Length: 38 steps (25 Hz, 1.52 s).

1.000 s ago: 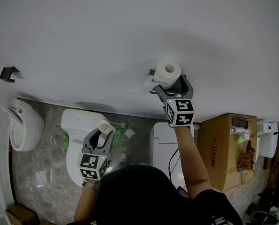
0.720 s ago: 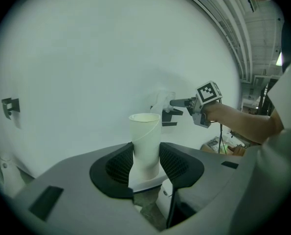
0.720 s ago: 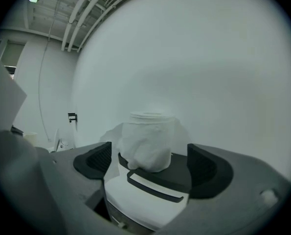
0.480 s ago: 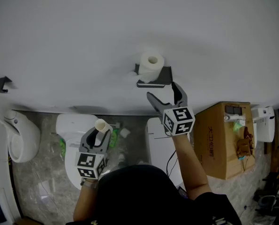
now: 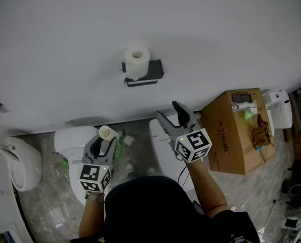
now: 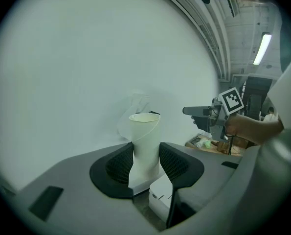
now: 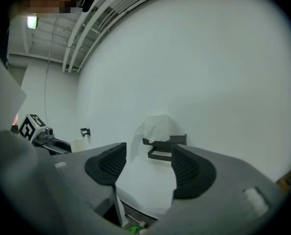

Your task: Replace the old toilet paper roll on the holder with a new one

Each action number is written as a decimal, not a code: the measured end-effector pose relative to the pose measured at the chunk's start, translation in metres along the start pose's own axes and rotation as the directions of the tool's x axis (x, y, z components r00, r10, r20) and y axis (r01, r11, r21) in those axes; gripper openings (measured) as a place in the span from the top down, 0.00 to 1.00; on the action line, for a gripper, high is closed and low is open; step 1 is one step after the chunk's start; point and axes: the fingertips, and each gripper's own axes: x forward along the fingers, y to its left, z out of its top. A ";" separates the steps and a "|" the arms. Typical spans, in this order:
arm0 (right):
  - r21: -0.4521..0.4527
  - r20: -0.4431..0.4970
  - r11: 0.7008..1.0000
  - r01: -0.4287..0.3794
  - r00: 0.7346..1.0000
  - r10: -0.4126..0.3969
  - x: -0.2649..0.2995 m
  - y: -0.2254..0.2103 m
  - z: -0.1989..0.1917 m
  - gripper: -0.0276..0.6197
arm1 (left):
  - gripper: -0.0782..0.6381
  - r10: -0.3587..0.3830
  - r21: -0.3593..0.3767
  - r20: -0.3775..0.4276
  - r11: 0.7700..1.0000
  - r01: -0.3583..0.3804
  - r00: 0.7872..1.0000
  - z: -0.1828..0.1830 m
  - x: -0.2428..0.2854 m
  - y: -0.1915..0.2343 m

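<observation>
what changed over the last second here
The right gripper has drawn back from the new roll on the holder, away from the wall, and is empty; its jaws have just been closing partway. The left gripper still clamps the empty cardboard tube, and the roll stays on the holder.

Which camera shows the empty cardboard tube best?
The left gripper view: the cardboard tube stands upright, pinched between the left gripper's jaws. The head view shows only its top end; the right gripper view shows it tiny at far left.
</observation>
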 end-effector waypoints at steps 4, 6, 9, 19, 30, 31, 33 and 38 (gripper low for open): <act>-0.018 0.007 1.000 0.023 1.000 -0.023 -0.035 0.002 -0.004 0.65 | 0.64 -0.059 0.024 0.021 0.998 0.059 0.998 0.006 0.004 -0.019; -0.043 0.006 0.999 0.032 0.999 -0.032 -0.049 0.004 -0.006 0.73 | 0.64 -0.080 0.040 0.025 0.996 0.079 0.996 0.008 0.007 -0.026; -0.085 -0.008 0.996 0.033 0.999 -0.034 -0.070 0.009 -0.010 0.78 | 0.64 -0.104 0.057 0.030 0.993 0.102 0.994 0.012 0.008 -0.037; -0.071 -0.025 0.997 0.027 0.999 -0.029 -0.096 0.019 -0.021 0.83 | 0.64 -0.155 0.080 0.038 0.985 0.152 0.987 0.019 0.013 -0.053; -0.061 -0.048 0.997 0.039 0.998 -0.042 -0.090 0.012 -0.033 0.83 | 0.64 -0.156 0.082 0.035 0.985 0.153 0.987 0.019 0.020 -0.050; -0.070 -0.053 0.997 0.037 0.998 -0.041 -0.088 0.012 -0.035 0.83 | 0.64 -0.156 0.081 0.034 0.985 0.153 0.987 0.018 0.021 -0.049; -0.082 -0.059 0.996 0.032 0.998 -0.037 -0.086 0.012 -0.037 0.83 | 0.64 -0.157 0.080 0.034 0.985 0.154 0.987 0.018 0.023 -0.048; -0.081 -0.061 0.996 0.028 0.998 -0.033 -0.082 0.015 -0.038 0.83 | 0.64 -0.155 0.063 0.043 0.986 0.152 0.987 0.020 0.027 -0.046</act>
